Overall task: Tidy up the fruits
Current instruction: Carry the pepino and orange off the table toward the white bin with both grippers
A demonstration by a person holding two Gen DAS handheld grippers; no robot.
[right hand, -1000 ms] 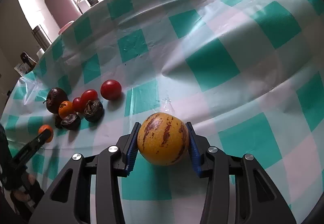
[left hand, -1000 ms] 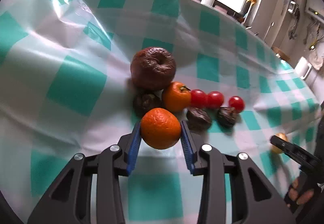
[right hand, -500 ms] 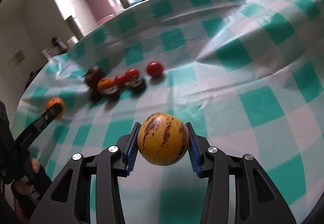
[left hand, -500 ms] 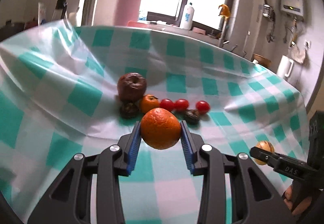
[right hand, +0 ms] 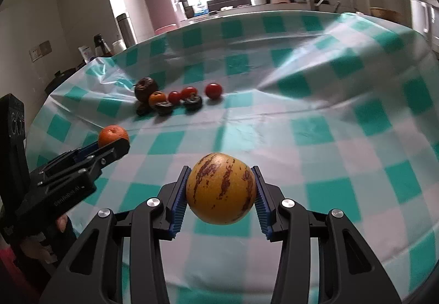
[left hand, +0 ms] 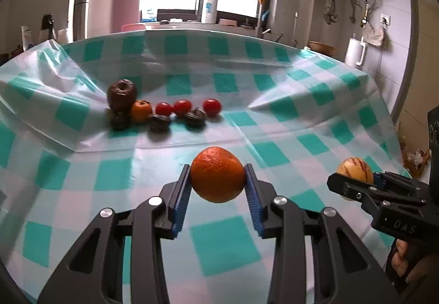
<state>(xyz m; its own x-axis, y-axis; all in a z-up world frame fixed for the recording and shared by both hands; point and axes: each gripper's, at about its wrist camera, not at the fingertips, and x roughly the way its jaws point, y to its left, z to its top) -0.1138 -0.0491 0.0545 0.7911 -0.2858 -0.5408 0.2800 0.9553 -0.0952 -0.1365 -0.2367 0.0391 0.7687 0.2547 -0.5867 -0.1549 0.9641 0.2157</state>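
Teal-and-white checked tablecloth (left hand: 225,243), orange mandarin (left hand: 218,175), yellow purple-streaked melon (right hand: 221,188), red tomatoes (left hand: 182,107)

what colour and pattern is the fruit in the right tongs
Yellow-orange with dark purple-brown streaks; the striped fruit shows best in the right wrist view.

"DAS" in raised letters on the black body of the right gripper (left hand: 354,180) in the left wrist view, pale lettering on the left gripper (right hand: 114,143) body too blurred to read
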